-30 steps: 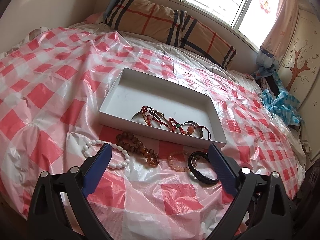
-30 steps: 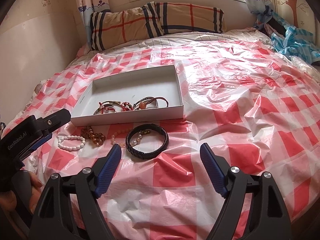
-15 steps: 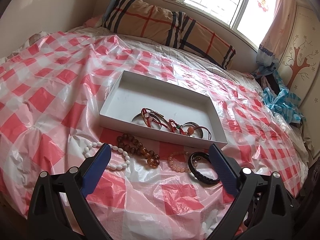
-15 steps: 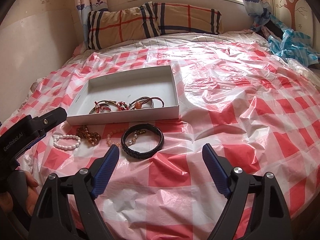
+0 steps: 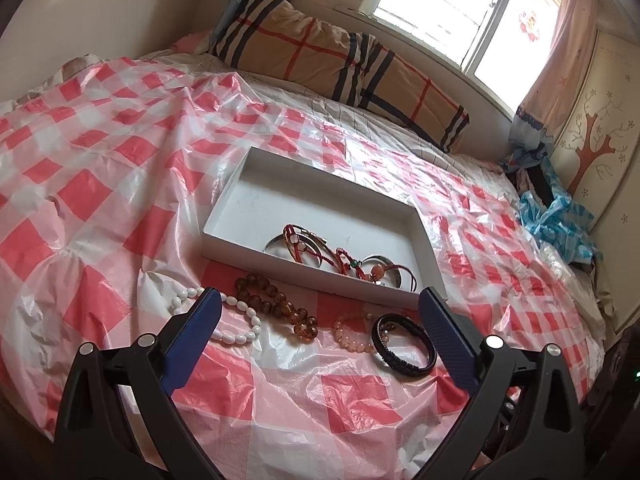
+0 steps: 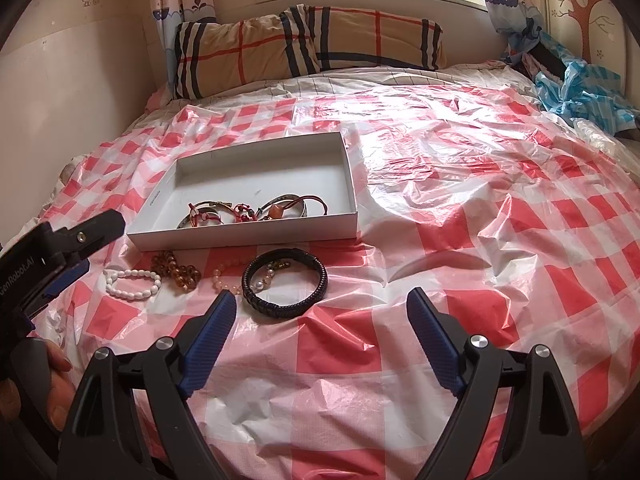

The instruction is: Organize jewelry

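both grippers are held spread wide above a bed covered by a red-and-white checked plastic sheet (image 6: 460, 240), nothing gripped by the left gripper (image 5: 319, 300) or the right gripper (image 6: 321, 300). a white box (image 6: 248, 234) is seen on the sheet, with red cord bracelets and bangles (image 6: 248, 212) inside. just in front of it a white bead bracelet (image 6: 132, 280), amber beads (image 6: 178, 270), pink beads (image 5: 352, 330) and a black braided bracelet (image 6: 286, 282) are laid in a row.

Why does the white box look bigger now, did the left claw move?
Yes. The left claw has crept forward toward the white box: in the left wrist view the box's near wall and the brown bead bracelet sit lower, closer to its tips.
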A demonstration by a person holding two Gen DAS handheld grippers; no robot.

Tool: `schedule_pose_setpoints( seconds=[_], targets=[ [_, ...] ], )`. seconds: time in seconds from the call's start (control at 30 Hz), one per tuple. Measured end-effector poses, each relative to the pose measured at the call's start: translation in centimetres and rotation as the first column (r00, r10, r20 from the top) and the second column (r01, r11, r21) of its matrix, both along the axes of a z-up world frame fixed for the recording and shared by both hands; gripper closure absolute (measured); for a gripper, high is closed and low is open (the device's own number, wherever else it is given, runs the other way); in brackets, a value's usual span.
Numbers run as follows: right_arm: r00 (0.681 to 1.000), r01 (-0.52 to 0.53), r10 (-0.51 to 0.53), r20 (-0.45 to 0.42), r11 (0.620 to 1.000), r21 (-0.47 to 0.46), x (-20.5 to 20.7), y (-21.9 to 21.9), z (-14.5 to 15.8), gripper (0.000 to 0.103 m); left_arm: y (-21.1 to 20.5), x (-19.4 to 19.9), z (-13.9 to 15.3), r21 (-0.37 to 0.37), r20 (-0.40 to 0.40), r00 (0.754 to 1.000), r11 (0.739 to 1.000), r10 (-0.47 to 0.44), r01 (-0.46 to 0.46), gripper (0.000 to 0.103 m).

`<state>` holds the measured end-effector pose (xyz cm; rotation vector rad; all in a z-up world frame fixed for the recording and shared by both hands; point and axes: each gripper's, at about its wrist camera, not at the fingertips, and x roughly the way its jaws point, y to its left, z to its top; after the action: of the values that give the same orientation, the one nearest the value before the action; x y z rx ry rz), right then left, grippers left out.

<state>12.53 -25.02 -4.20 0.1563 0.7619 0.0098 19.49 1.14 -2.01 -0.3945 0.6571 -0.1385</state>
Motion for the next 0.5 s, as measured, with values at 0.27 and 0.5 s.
schedule_pose_setpoints(
  seconds=[0.27, 0.5],
  targets=[
    [0.998, -0.065, 0.066, -0.012, 0.997, 0.048, 0.4, -0.1, -0.2, 0.016, 7.9, -0.4, -0.1, 0.079, -0.019, 0.999, 0.996, 0.032, -0.031, 0.008],
    [0.985, -0.168, 0.168, -0.039, 0.986, 0.005, 1.3, 1.1, -0.7, 0.016, 9.1, -1.2, -2.8, 0.172, -0.076, 0.997, 0.984, -0.032, 0.045, 0.008]
  ],
)
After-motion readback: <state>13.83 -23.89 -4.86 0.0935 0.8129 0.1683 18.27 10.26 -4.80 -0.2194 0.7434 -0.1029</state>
